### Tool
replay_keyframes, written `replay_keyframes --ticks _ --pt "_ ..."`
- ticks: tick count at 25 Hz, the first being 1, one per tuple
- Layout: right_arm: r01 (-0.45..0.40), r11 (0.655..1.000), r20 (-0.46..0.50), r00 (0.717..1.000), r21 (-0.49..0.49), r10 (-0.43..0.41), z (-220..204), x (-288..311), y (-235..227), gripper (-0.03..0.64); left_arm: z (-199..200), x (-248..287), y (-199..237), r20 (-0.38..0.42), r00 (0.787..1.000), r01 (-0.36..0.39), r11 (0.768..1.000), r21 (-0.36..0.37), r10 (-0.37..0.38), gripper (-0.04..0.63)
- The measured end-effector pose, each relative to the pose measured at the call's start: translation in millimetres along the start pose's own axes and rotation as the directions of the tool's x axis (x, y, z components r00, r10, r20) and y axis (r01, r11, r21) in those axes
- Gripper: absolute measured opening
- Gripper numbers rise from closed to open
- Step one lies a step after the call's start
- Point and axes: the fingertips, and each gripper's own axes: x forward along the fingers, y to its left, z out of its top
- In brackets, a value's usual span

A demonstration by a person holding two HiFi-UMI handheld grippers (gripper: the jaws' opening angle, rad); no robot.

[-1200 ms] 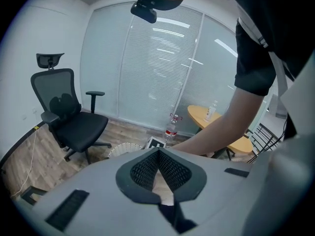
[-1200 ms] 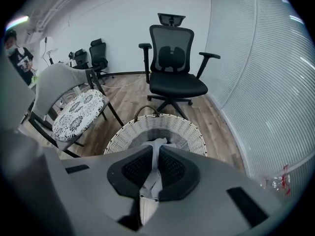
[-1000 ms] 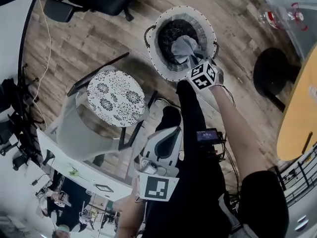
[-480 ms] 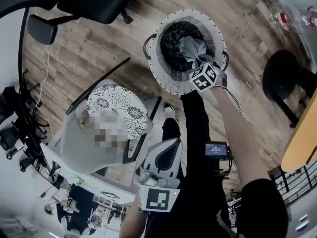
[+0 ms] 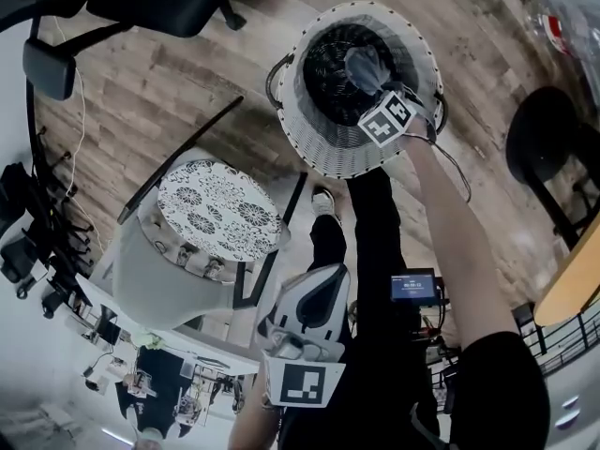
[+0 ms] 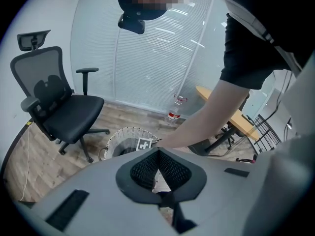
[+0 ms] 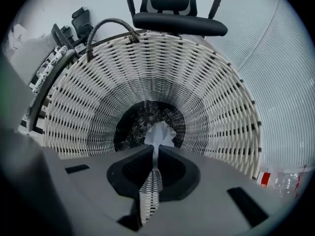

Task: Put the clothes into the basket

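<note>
The white wicker basket (image 5: 323,143) stands on the wooden floor, at the top of the head view. My right gripper (image 5: 380,101) points straight down inside its mouth, its marker cube just above the rim. It is shut on a pale grey cloth (image 5: 364,64) that hangs into the dark bottom. In the right gripper view the cloth (image 7: 158,134) sticks out past the closed jaws, with the basket wall (image 7: 147,68) all around. My left gripper (image 5: 323,275) is held low near the person's body, shut with nothing in it. In the left gripper view, that gripper (image 6: 158,154) faces the basket (image 6: 125,134).
A white seat with a round patterned top (image 5: 217,209) stands left of the basket. A black office chair (image 6: 59,112) is beyond it. A round black stool (image 5: 553,148) and a wooden table edge (image 5: 577,289) lie to the right. A water bottle (image 6: 175,109) stands by the wall.
My right gripper has sunk from above the rim down into the basket, carrying the cloth with it. The left gripper has dropped a little.
</note>
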Motion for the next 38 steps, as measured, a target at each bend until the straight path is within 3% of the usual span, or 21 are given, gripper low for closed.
replay_keyframes --ticks 8,15,23,30,38 --pt "-0.01 1.0 -0.029 1.0 0.011 0.011 -1 10 -4 0.032 2 10 -3 0.031 1.0 -0.002 1.0 -0.019 0.002 0.009" --pt "-0.035 0.997 0.02 0.999 0.07 0.034 -2 -17 -1 0.031 12 -1 -11 0.042 0.999 -0.016 1.0 -0.003 0.016 0.009" --pt "-0.032 0.996 0.064 0.998 0.088 0.027 -8 -91 5 0.031 42 -44 -28 0.097 0.994 -0.061 0.998 0.028 0.058 0.009" --pt "-0.044 0.996 0.1 0.994 0.083 0.036 -18 -170 29 0.031 57 -90 -34 0.119 0.982 -0.156 0.986 0.056 0.149 0.009" --pt "-0.074 0.991 0.176 0.983 0.115 0.053 -30 -259 72 0.029 47 -145 -51 0.183 0.957 -0.235 0.971 0.047 0.223 0.009"
